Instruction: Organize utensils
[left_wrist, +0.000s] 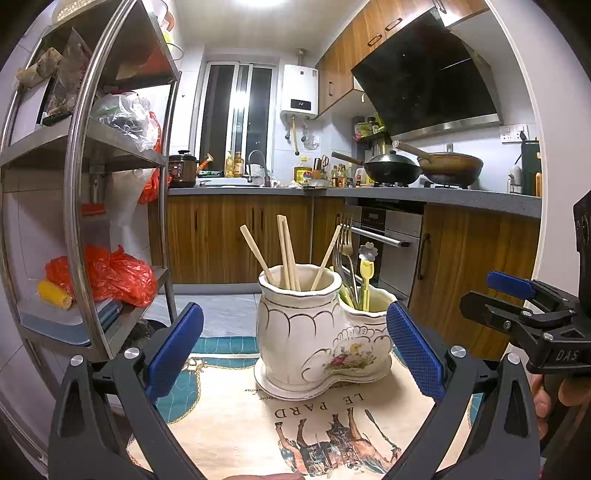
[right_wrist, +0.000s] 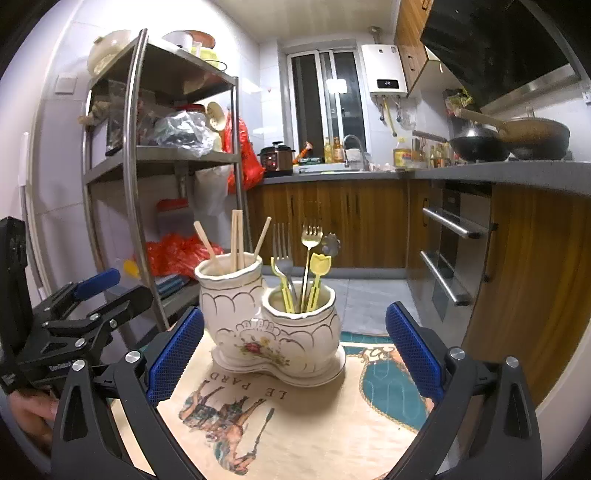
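Both the left gripper and the right gripper stand wide apart, holding nothing. Just beyond them the white two-compartment ceramic utensil holder sits on the horse-print tablecloth, wooden chopsticks in its taller left compartment, forks in the right.

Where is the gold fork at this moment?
In the right wrist view the gold fork stands tines-up in the lower, right-hand cup of the ceramic holder, beside the grey fork and the yellow tulip-topped pick.
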